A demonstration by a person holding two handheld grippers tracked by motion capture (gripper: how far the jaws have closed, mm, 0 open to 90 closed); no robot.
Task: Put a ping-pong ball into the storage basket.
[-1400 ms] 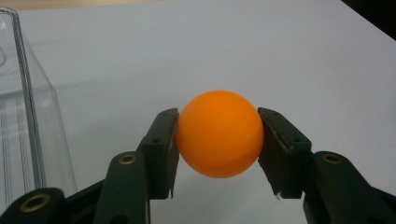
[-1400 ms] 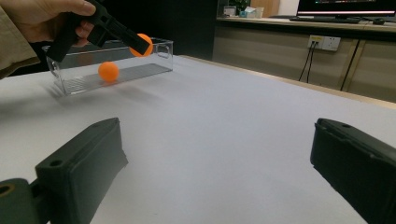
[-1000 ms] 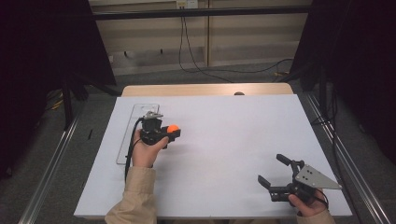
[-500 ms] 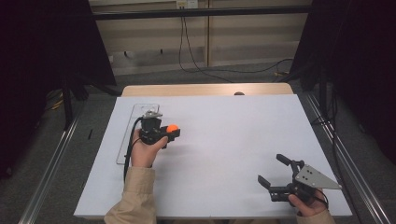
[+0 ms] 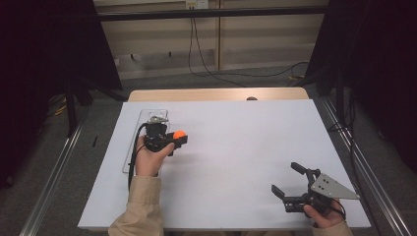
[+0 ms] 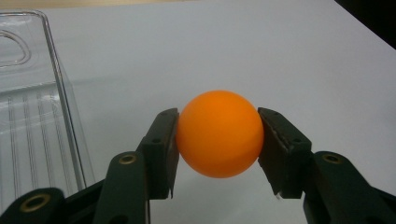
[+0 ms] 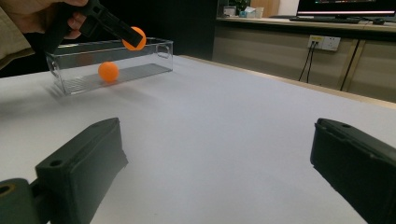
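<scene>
Orange ball [image 6: 218, 134] pinched square between the two pads of the left claw [image 6: 218, 140], one black jaw on each side of it, and it hangs clear above the white worktop [image 6: 280, 56], nothing under it but its own shadow. Just beside the left claw, on its left in the left gripper view, stands the clear plastic box [image 6: 32, 116], ribbed floor, open top, the ball outside its wall. From the right gripper view the held ball sits up at the box's near rim, and a second orange ball [image 7: 108, 71] lies down inside the box on its floor. In the high view the left claw [image 5: 173, 139] is at the box's right edge, hand wrapped round the grip. Well apart, at the near right corner of the worktop, the right claw [image 5: 290, 179] has its jaws spread wide, holding nothing
</scene>
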